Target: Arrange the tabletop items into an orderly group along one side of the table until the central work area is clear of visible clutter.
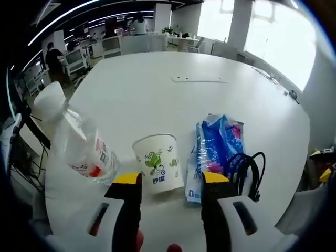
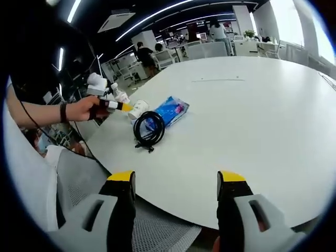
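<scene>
The left gripper (image 1: 171, 181) holds its 2 yellow-tipped black jaws spread apart at the near edge of a smooth white table (image 1: 157, 89), with nothing between them. Just beyond the tips stands a paper cup (image 1: 158, 163), upright, tapered, white with a green leaf print and some blue lettering; its base sits in line with the gap between the jaws, though whether either tip touches it I cannot tell. Left of the cup lies a clear plastic bottle (image 1: 79, 139) on its side, its wall glossy and slightly crumpled, with a white cap and a red and white label. Right of the cup lies a flat, shiny blue plastic packet (image 1: 216, 147) (pink flower print, crinkled film), and against its right edge a coil of black cable (image 1: 245, 173) near the table's rim. Farther back, a thin pale flat strip (image 1: 199, 80) rests well apart from the group.

The right gripper (image 2: 176, 178) is likewise released, its 2 jaws wide apart and bare, hovering over the table's rounded near edge. In the right gripper view the same group sits along the table's left edge: cup (image 2: 138, 109), blue packet (image 2: 169, 111) and looped cable (image 2: 148, 129) touching the packet. A person's hand (image 2: 84, 109), wearing a dark wristband, holds the left gripper there with its yellow tip at the cup.
</scene>
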